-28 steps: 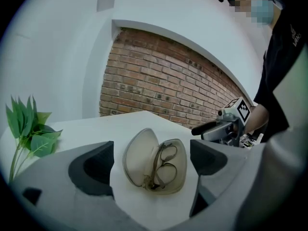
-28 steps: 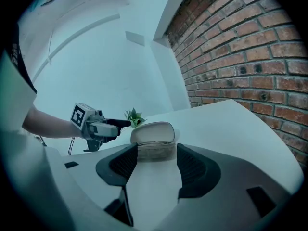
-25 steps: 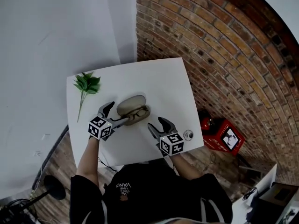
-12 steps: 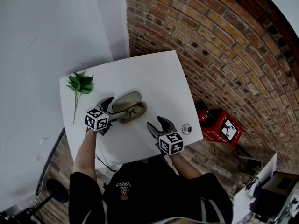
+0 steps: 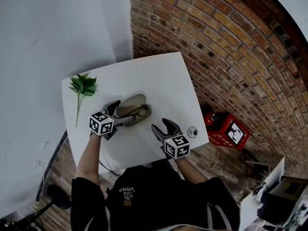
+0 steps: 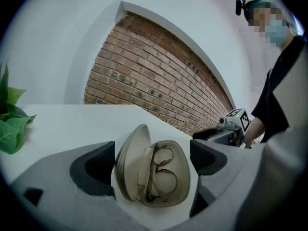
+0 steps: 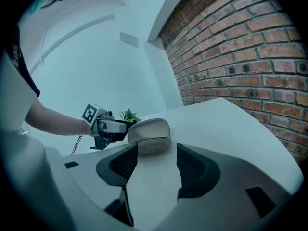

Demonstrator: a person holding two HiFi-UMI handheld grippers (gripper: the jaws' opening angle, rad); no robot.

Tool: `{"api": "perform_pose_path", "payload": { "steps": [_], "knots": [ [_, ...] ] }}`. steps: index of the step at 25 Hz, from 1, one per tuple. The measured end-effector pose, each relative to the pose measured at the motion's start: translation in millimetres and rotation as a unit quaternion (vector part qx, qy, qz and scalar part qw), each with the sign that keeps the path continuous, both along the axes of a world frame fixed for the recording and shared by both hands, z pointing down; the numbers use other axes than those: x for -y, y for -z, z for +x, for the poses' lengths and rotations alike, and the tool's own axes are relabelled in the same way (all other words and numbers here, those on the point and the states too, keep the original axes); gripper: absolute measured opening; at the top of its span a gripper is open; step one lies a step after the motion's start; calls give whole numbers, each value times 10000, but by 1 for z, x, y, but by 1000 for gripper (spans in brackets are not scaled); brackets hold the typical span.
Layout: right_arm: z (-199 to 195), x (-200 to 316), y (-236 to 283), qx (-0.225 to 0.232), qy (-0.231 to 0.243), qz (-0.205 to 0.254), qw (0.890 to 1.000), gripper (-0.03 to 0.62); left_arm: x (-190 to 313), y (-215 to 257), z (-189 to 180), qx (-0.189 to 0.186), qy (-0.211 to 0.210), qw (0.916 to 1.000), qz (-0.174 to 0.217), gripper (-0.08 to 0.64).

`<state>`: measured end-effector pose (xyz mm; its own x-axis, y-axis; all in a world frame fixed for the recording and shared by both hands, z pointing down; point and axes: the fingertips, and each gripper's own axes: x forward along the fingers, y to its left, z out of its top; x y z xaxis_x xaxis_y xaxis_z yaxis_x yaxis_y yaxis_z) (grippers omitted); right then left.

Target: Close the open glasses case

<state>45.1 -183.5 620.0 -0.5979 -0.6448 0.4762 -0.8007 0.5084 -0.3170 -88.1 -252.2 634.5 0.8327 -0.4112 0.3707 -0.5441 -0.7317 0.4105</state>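
Note:
An open beige glasses case lies in the middle of the white table. Its lid stands roughly upright at the left, and a pair of glasses rests in the base. My left gripper is open, with one jaw behind the lid and the other past the base, so the case sits between them. My right gripper is open and holds nothing, a short way in front of the case. The left gripper also shows in the right gripper view.
A green plant sprig lies at the table's left side. A small round object sits near the table's right front corner. A brick wall runs behind and to the right. On the floor stands a red box.
The left gripper has closed in around the case's left end. The lid, which lay back flat a second ago, now stands raised over the base. The right gripper has barely moved.

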Motion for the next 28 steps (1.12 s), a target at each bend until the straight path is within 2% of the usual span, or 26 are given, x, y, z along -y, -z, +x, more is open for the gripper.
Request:
{"api": "perform_pose_path", "payload": {
  "steps": [7, 12, 28],
  "knots": [
    [-3, 0, 5, 51, 18, 63, 10000, 236, -24, 17, 9, 82, -224, 9990, 366, 488],
    [-5, 1, 7, 86, 36, 103, 9999, 233, -46, 25, 18, 272, -435, 9962, 699, 482],
    [-15, 6, 5, 66, 282, 124, 9995, 227, -90, 17, 33, 745, -496, 9912, 977, 451]
  ]
}}
